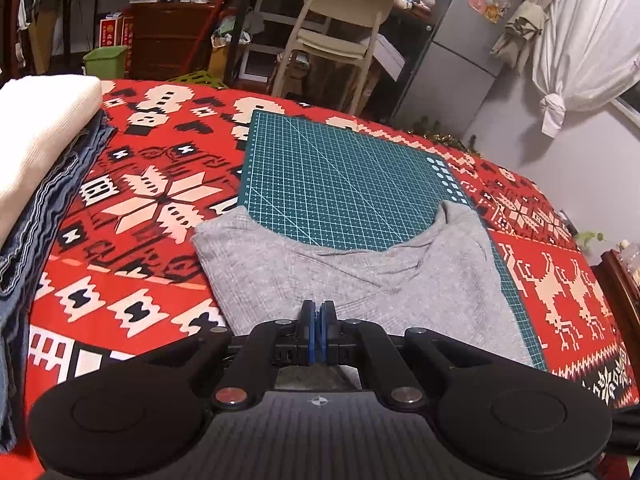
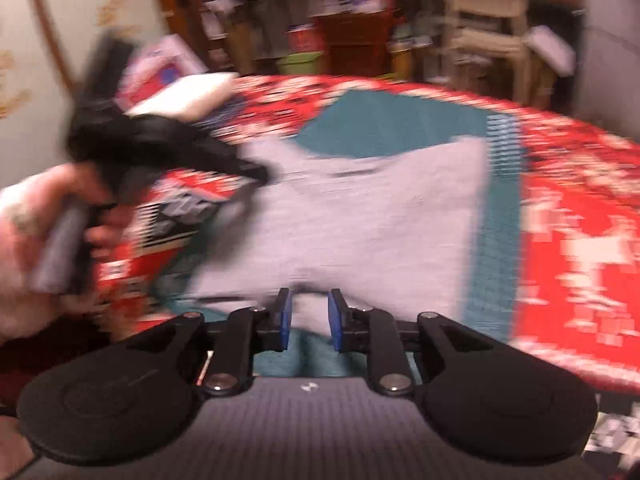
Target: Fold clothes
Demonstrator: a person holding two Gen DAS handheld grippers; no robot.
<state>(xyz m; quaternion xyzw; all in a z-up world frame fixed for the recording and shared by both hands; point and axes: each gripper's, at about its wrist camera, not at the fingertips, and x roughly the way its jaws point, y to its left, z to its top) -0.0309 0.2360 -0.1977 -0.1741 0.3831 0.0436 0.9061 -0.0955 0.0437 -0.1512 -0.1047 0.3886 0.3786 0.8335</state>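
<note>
The grey garment [image 1: 352, 276] lies partly folded on the green cutting mat [image 1: 340, 168], near edge toward the cameras, on the red patterned counter [image 1: 132, 208]. The left claw [image 1: 318, 314] is pressed together at the garment's near hem; it seems to pinch cloth, though the pads hide the contact. The right claw [image 2: 308, 320] stands parted over the near edge with nothing clamped; that view is badly blurred. With only one claw gripping, a lift would likely drag the fabric askew and wrinkle the fold. The stack of folded clothes [image 1: 36, 152] sits far left, well apart.
</note>
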